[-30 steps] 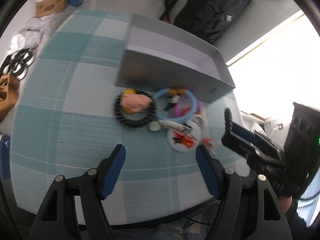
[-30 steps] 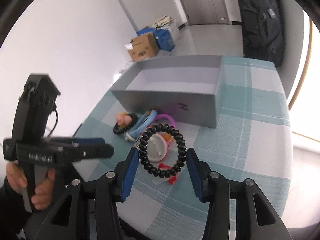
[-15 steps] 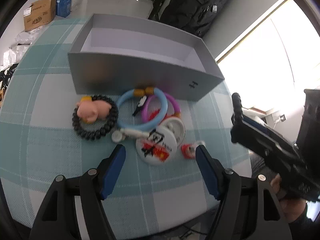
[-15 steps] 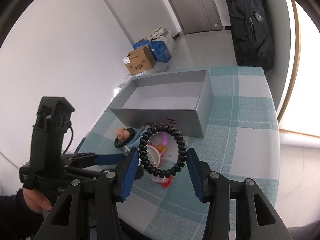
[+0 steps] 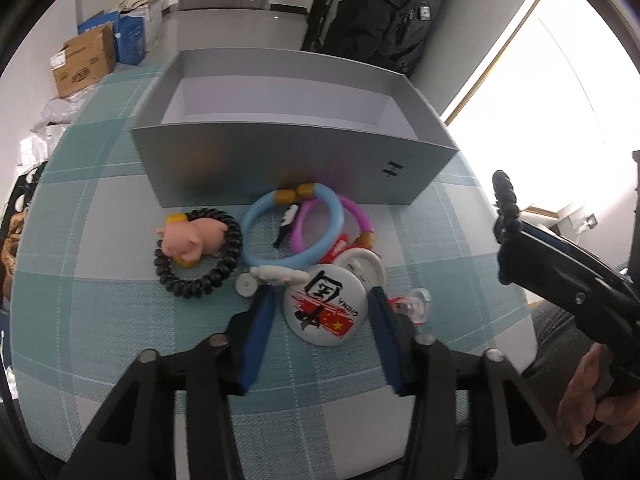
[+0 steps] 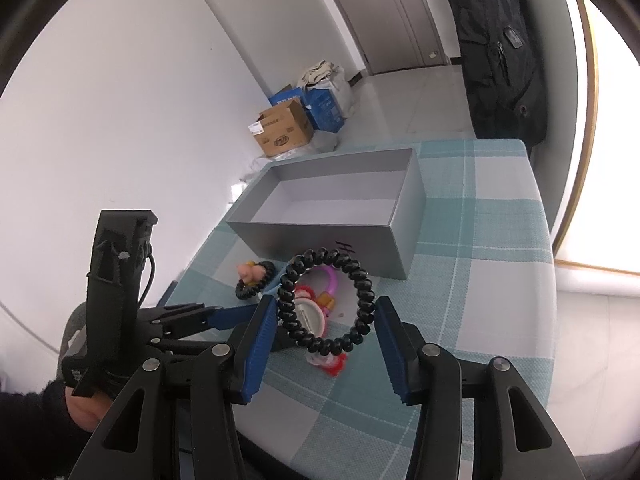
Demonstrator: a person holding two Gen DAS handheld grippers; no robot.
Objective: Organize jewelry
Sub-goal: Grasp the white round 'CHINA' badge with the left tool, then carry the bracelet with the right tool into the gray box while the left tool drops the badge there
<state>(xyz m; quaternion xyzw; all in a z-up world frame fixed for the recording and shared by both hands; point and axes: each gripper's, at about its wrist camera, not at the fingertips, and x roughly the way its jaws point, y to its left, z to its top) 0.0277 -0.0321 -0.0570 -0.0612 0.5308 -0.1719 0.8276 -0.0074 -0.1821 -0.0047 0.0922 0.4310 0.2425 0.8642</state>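
The round white badge point(image 5: 325, 309) lies near the worktop's front edge, at the front of the jewelry heap just before the grey box point(image 5: 288, 160). The left gripper point(image 5: 320, 304) has its jaws on either side of it — they have just been closing, though I cannot tell that the pads press it yet. To grip well, I would square the jaws on the rim and keep clear of the white clip point(image 5: 276, 276) touching it. The right gripper point(image 6: 326, 312) holds the black coil bracelet point(image 6: 326, 304) across part-open jaws, raised above the heap. Compared with a second ago, the left view sits closer over the heap — the jaws narrower.
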